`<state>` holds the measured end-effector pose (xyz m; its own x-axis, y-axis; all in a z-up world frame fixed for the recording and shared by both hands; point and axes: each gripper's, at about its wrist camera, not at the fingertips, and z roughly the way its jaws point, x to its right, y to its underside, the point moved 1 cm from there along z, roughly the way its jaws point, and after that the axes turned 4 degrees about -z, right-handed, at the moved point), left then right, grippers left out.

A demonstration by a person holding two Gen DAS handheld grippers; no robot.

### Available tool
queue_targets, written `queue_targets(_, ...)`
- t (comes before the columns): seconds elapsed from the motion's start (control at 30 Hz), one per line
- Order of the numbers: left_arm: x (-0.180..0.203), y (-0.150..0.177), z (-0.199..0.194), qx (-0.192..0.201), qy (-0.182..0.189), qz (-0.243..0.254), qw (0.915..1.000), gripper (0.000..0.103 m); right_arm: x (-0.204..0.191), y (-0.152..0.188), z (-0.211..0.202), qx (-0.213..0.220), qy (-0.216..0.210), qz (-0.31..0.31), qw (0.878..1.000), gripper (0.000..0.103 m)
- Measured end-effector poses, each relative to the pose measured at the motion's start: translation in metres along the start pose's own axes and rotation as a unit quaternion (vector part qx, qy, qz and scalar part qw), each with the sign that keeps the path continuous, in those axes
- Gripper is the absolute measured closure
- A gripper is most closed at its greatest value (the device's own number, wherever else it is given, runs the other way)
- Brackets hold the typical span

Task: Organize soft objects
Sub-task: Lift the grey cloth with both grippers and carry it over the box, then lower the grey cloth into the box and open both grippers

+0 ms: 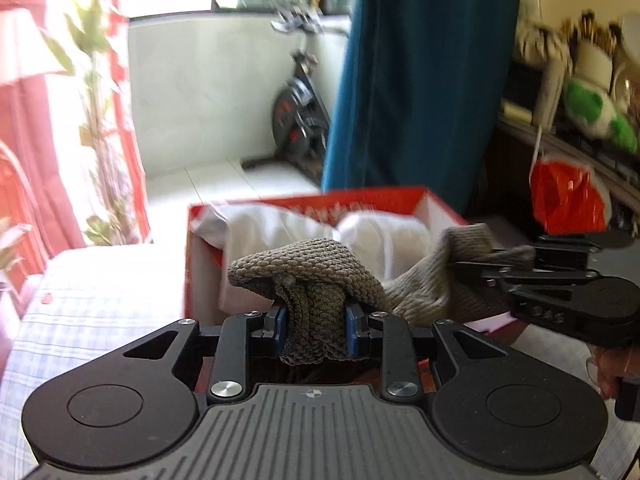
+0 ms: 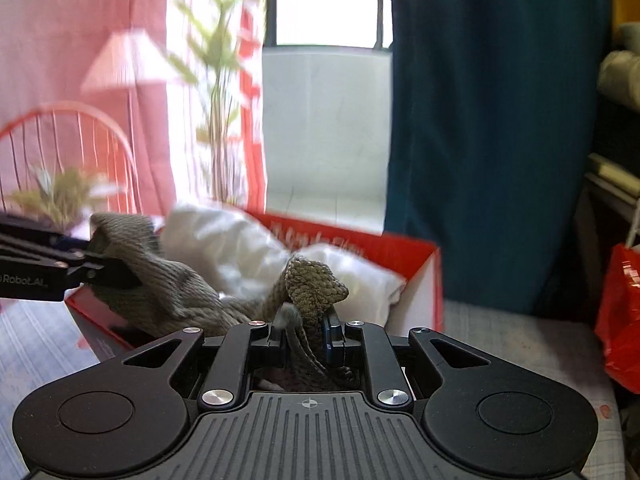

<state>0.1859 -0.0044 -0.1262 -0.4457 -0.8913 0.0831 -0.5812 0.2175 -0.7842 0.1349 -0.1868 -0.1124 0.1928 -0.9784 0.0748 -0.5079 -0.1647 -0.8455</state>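
My left tool (image 1: 314, 330) pinches one bunched end of the olive-grey knitted cloth (image 1: 308, 268), and my right tool (image 2: 306, 340) clamps narrowly on the other end (both blue pads press into the knit). The cloth runs side to side between my hands, sagging in the middle, raised just in front of the red cardboard box (image 1: 400, 196) that holds white pillows (image 1: 372, 236). The box lies straight ahead of both tools, on the pale checked bed cover (image 1: 100, 300).
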Motion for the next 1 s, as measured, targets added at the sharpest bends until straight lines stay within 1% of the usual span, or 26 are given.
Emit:
queue_targets(0.1,-0.001,0.005,0.018,-0.036,0.002,0.012,0.9993,0.073,-0.005,0.003,0.024,-0.046,-0.008,-0.015,0.999,0.089)
queue_targets(0.2,-0.005,0.004,0.037,-0.063,0.0,0.018,0.9979,0.073,-0.004,0.005,0.043,-0.08,-0.005,-0.011,0.997,0.089)
queue_targets(0.27,-0.008,0.002,0.049,-0.073,0.0,0.014,0.9972,0.073,-0.003,0.006,0.05,-0.091,-0.007,0.0,0.996,0.089)
queue_targets(0.47,-0.011,-0.002,0.063,-0.096,0.003,0.016,0.9952,0.073,0.003,0.007,0.069,-0.125,-0.021,0.023,0.992,0.089)
queue_targets(0.73,-0.013,-0.005,0.076,-0.109,0.005,0.01,0.9939,0.072,0.006,0.007,0.08,-0.149,-0.033,0.034,0.988,0.089)
queue_targets(0.9,-0.012,-0.007,0.075,-0.109,0.002,0.006,0.9941,0.071,0.01,0.011,0.08,-0.15,-0.034,0.05,0.987,0.087)
queue_targets(0.93,-0.011,-0.007,0.074,-0.108,0.001,0.007,0.9942,0.071,0.01,0.011,0.078,-0.149,-0.033,0.051,0.987,0.087)
queue_targets(1.0,-0.01,-0.007,0.071,-0.103,-0.007,0.009,0.9947,0.064,0.01,0.01,0.074,-0.143,-0.028,0.051,0.988,0.084)
